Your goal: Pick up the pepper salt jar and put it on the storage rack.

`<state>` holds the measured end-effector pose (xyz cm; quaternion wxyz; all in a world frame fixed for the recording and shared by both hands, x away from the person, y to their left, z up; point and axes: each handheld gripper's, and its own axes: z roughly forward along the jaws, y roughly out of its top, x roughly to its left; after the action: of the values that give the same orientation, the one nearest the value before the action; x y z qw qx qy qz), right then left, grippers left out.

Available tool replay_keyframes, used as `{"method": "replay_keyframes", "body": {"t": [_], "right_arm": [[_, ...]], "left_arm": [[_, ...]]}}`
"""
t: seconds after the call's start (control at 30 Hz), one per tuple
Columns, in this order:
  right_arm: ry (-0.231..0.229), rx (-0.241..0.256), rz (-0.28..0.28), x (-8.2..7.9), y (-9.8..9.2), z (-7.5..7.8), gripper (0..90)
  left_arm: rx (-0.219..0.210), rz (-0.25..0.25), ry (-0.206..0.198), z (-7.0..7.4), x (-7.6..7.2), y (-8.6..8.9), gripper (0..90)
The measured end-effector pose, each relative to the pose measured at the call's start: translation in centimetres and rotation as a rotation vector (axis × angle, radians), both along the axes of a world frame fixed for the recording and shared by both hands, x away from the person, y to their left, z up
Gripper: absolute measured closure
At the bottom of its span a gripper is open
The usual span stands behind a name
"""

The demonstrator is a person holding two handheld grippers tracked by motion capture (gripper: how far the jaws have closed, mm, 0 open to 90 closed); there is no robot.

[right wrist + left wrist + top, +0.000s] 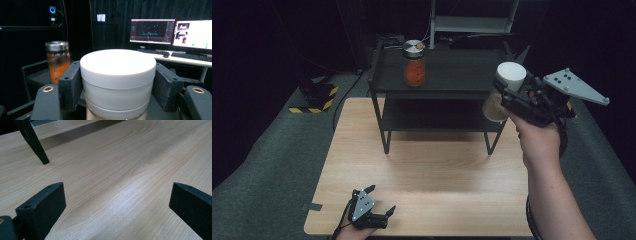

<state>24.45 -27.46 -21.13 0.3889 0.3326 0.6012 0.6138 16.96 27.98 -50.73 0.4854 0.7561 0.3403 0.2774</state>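
**White-lidded jar held at the shelf's right end, left tool idle on the table**

Your left gripper (381, 201) sits at the near edge of the wooden table (437, 170), low and close to you, with its jaws spread wide and nothing between them. In the left gripper view those jaws frame bare wood grain, and one black leg of the shelf unit (35, 142) stands on the tabletop ahead and to the left.

Further in, the black shelf unit (442, 75) stands at the far side of the table. On its top surface, toward the left, a jar of orange contents (414, 64) with a metal lid stands upright, untouched.

At the right, your right gripper (508, 92) is raised at the right end of the shelf's top level, level with it. Its jaws are clamped on either side of the white-lidded jar (507, 85), gripping it by the lid; the right gripper view shows the pads (71, 85) pressed against the white lid (117, 75). The jar's pale body hangs below the jaws, clear of the table. The orange jar is well apart from it, to its left.
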Motion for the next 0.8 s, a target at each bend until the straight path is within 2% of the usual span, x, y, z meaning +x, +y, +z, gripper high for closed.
{"method": "replay_keyframes", "body": {"t": [0.27, 0.37, 0.53, 0.8], "right_arm": [[-0.006, 0.016, -0.006, 2.3, 1.0, 1.6, 33.1], [-0.012, 0.035, -0.011, 3.2, 1.3, 1.6, 33.1], [-0.016, 0.033, -0.021, 4.6, 1.9, 1.8, 33.0], [0.002, 0.043, -0.049, 7.0, 2.6, 1.8, 32.9]], "left_arm": [[-0.010, -0.005, 0.001, -0.1, 0.0, 0.2, 0.9], [-0.012, -0.005, 0.001, -0.1, 0.0, 0.2, 0.9], [-0.024, -0.007, 0.004, -0.2, 0.0, 0.5, 0.9], [-0.032, -0.010, 0.003, -0.2, 0.0, 0.6, 0.9]]}}
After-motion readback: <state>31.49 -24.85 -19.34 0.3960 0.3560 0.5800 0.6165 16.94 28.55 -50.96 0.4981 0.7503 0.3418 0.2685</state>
